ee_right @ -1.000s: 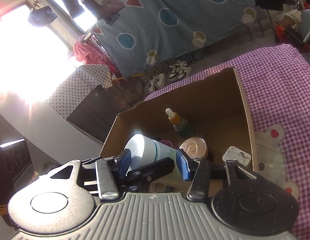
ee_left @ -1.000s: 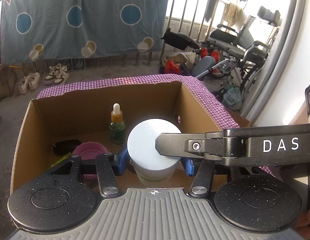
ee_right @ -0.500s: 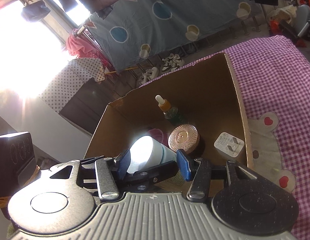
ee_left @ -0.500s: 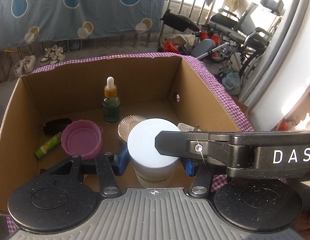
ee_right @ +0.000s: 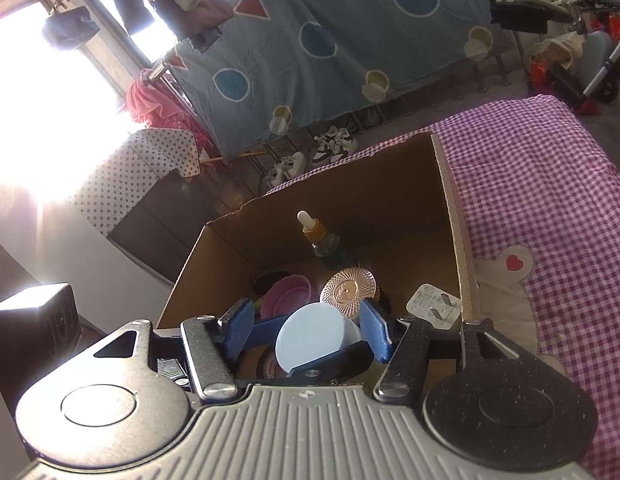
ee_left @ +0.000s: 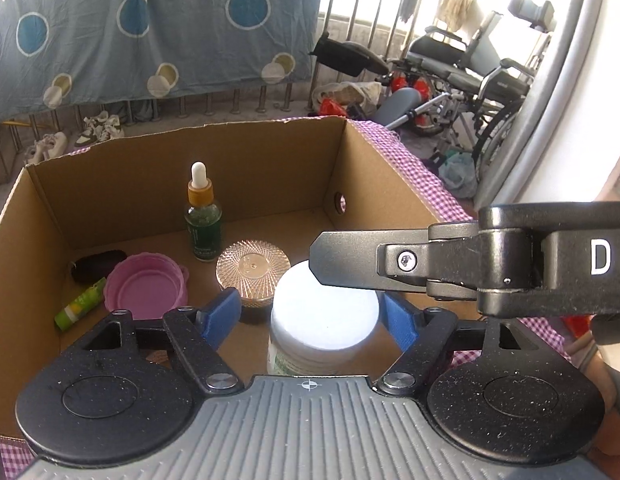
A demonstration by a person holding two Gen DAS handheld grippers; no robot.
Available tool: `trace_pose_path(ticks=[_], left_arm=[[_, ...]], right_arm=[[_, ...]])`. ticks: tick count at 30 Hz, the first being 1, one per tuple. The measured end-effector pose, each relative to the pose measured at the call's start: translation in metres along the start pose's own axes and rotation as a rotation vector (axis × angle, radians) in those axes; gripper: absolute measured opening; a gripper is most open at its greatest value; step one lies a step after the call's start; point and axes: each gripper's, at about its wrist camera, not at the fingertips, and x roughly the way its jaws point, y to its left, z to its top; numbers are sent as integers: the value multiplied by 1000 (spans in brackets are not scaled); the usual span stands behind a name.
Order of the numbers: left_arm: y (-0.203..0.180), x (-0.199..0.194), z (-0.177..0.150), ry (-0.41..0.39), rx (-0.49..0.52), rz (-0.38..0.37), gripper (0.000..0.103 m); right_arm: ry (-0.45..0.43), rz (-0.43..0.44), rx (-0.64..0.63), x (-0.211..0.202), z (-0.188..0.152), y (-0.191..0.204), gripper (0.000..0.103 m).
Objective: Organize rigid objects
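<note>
**Jar going into the box, both claws letting go**

The round white-lidded plastic jar (ee_left: pixel 323 316) stands upright inside the brown cardboard box (ee_left: pixel 90 200), at its near side, so this item looks as good as placed. It sits between the blue pads of my left claw (ee_left: pixel 310 316), whose jaws are opening; both pads (ee_left: pixel 220 314) stand clear of the jar's sides, so I no longer grip it. My right claw (ee_right: pixel 308 330) is opening as well, with the white lid showing between its pads (ee_right: pixel 375 330); from that view I cannot tell whether the right-hand pad is touching the jar's side.

Just beyond the jar lies a round rose-gold ribbed lid (ee_left: pixel 253 268). Behind that stands a green dropper bottle with a white bulb (ee_left: pixel 202 220). To the left are a pink plastic lid (ee_left: pixel 144 286), a green tube (ee_left: pixel 80 304) and a dark oval object (ee_left: pixel 98 265). A white plug adapter (ee_right: pixel 431 306) lies by the box's right wall.

The visible purple checked cloth (ee_right: pixel 549 200) beside the box carries no loose items, so I judge little is left beyond withdrawing both claws.
</note>
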Motion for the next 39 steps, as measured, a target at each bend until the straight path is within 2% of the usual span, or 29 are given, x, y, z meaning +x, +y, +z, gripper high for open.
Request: trace_pose_path(ticks=[4, 10, 22, 29, 34, 39], left_arm=[[-3, -7, 1, -22, 7, 17, 92], [-8, -29, -2, -73, 22, 46, 100], [-11, -69, -9, -149, 19, 73, 103], [-7, -84, -17, -154, -1, 108, 103], [-2, -89, -23, -123, -35, 205, 103], [8, -96, -33, -134, -96, 320, 103]], right_arm=[[-27, -3, 11, -12, -3, 1, 64], [-77, -6, 15, -37, -10, 7, 66], [-165, -29, -18, -84, -24, 30, 74], [-196, -114, -64, -99, -40, 39, 84], [-208, -192, -120, -99, -50, 47, 98], [-209, -284, -152, -91, -60, 53, 103]])
